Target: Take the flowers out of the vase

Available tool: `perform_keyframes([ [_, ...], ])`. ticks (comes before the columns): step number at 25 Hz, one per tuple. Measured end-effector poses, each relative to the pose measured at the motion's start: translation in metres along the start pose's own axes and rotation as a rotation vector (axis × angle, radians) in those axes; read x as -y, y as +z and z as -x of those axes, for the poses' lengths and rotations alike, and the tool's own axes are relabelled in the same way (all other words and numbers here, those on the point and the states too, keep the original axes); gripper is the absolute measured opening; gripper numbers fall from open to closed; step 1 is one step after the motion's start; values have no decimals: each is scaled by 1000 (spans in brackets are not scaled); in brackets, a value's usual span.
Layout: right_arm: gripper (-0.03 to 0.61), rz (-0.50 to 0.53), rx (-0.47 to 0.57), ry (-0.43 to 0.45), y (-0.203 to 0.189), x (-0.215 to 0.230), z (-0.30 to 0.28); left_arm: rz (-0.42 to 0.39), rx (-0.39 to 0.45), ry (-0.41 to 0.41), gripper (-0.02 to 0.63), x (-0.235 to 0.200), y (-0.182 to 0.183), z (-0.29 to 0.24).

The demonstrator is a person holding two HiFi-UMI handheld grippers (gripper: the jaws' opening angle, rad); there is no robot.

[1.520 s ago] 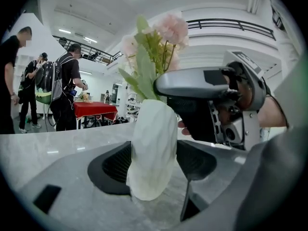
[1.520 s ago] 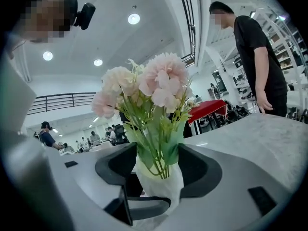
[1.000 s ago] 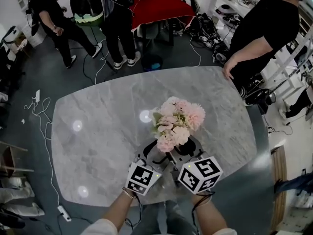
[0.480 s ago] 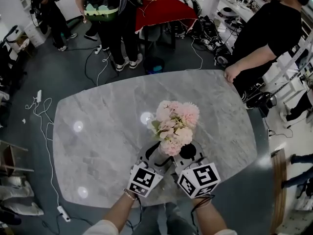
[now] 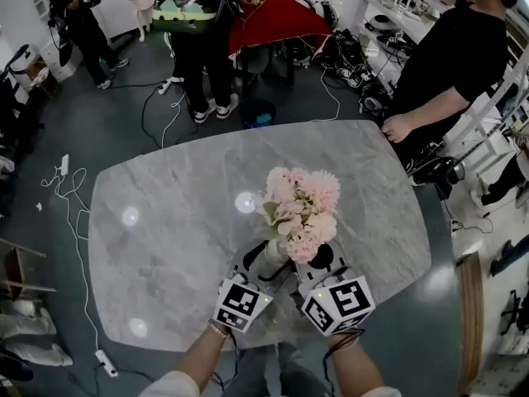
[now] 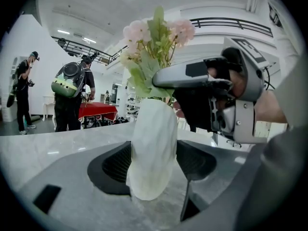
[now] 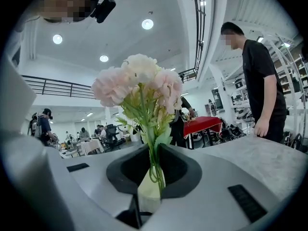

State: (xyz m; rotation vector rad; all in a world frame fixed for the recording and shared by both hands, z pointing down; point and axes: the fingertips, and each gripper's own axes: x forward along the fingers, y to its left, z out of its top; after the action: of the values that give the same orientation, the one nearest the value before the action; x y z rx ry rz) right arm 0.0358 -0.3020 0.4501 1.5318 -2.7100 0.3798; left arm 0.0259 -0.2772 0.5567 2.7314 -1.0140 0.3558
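Note:
A bunch of pink and cream flowers (image 5: 302,209) stands in a white vase (image 5: 273,259) near the front edge of the marble table (image 5: 165,222). My left gripper (image 6: 153,162) is shut on the vase (image 6: 153,148), one pad on each side of its body. My right gripper (image 7: 154,170) reaches in at stem height above the vase mouth (image 7: 148,194). Its jaws are closing, and the pads pinch the green stems (image 7: 155,153) between them. The blooms (image 7: 139,83) rise above the jaws. In the left gripper view the right gripper (image 6: 211,95) is beside the leaves (image 6: 149,47).
A person in black (image 5: 450,56) stands at the table's far right with a hand (image 5: 395,128) near its edge. More people (image 5: 198,23) stand beyond the table by a red-covered table (image 5: 277,15). Cables (image 5: 78,222) lie on the floor to the left.
My right gripper's jaws have drawn in toward the flower stems. The bouquet has shifted slightly right and stands more upright. The people behind the table have walked about.

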Motion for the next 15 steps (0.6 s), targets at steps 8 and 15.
perform_keyframes([
  [8, 48, -3, 14, -7, 15, -1, 6, 2, 0, 5, 301, -1, 1, -1],
  [15, 37, 15, 29, -17, 30, -2, 14, 5, 1, -3, 302, 0, 3, -2],
])
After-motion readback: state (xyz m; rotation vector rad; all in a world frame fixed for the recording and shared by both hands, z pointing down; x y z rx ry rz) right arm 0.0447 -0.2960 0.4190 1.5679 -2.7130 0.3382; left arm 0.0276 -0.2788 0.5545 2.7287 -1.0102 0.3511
